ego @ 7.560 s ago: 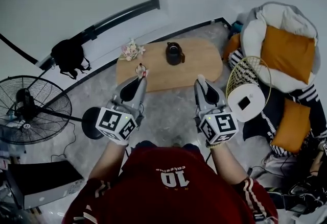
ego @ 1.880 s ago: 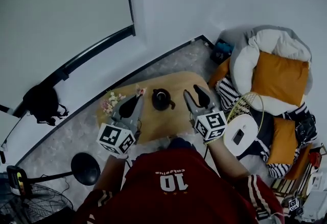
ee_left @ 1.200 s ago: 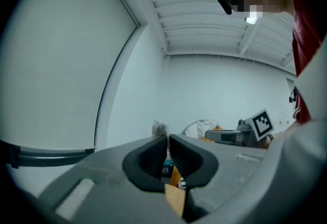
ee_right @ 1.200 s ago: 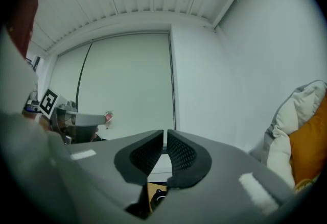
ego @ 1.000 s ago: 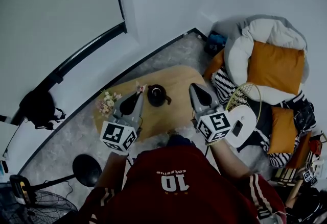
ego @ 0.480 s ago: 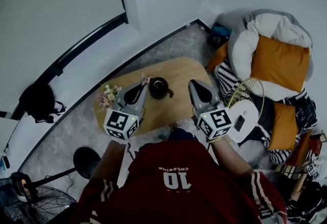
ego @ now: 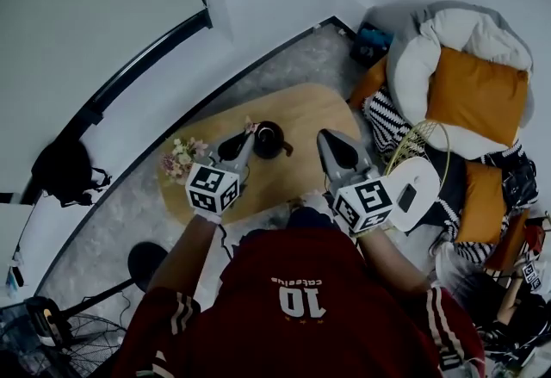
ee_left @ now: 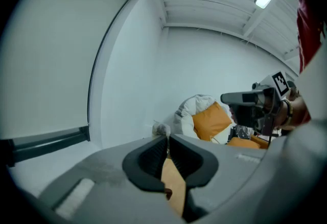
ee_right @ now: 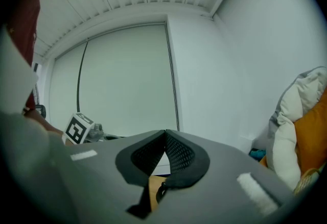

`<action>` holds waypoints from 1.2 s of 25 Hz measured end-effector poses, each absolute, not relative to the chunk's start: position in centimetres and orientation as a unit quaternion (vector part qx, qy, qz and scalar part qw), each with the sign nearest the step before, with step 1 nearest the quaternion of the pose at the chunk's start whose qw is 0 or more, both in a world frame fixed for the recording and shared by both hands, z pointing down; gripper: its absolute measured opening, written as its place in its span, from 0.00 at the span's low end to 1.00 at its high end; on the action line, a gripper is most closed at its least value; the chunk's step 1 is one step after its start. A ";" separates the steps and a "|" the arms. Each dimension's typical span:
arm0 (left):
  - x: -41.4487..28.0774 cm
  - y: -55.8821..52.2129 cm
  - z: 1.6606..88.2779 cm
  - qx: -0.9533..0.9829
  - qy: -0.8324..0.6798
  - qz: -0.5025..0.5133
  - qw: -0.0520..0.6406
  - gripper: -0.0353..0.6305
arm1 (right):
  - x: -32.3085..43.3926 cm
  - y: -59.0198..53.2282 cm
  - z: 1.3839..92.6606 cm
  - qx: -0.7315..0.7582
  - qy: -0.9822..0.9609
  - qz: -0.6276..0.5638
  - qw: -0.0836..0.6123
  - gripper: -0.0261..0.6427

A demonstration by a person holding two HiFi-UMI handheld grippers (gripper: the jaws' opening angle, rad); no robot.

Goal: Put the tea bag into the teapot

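Flowers [ego: 178, 159] stand on the wooden table [ego: 306, 122]; an orange cushion [ego: 478, 96] lies well apart.

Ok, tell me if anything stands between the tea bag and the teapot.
Nothing visible does. The left gripper holds the tea bag at the tips of its jaws, just beside the teapot. The flowers sit on the gripper's other side, away from the pot. Whether the pot's lid is on cannot be told.

A home living room: a low oval light-wood desk [ego: 303, 112] bearing a black teapot [ego: 267, 139] and small flower posy [ego: 179, 158], beside a grey-white padded lounger [ego: 411, 66] with orange cushions [ego: 476, 95], on a grey marbled floor [ego: 293, 65].
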State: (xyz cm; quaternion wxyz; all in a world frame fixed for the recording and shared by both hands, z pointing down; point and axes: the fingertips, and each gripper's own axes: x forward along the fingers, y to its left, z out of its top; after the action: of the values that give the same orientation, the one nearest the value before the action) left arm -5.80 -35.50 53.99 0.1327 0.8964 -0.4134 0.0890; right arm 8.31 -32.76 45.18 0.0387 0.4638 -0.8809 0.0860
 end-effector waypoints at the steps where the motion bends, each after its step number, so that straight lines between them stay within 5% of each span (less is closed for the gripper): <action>1: -5.7 -35.9 54.7 0.895 -0.413 0.088 0.143 0.08 | 8.4 -32.9 45.3 0.465 -0.880 0.087 0.039 0.02; 19: -3.9 -41.2 66.9 0.871 -0.391 0.169 0.244 0.08 | 9.3 -35.0 47.1 0.468 -0.876 0.104 0.055 0.02; 30: -3.7 -43.1 69.0 0.869 -0.388 0.191 0.240 0.10 | 9.5 -36.3 47.4 0.466 -0.877 0.101 0.063 0.02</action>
State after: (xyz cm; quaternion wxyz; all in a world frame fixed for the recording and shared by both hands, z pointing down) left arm -3.72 -43.06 68.98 0.2399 0.8693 -0.3879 0.1907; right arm 9.45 -36.33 47.44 0.0635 0.4660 -0.8767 0.1012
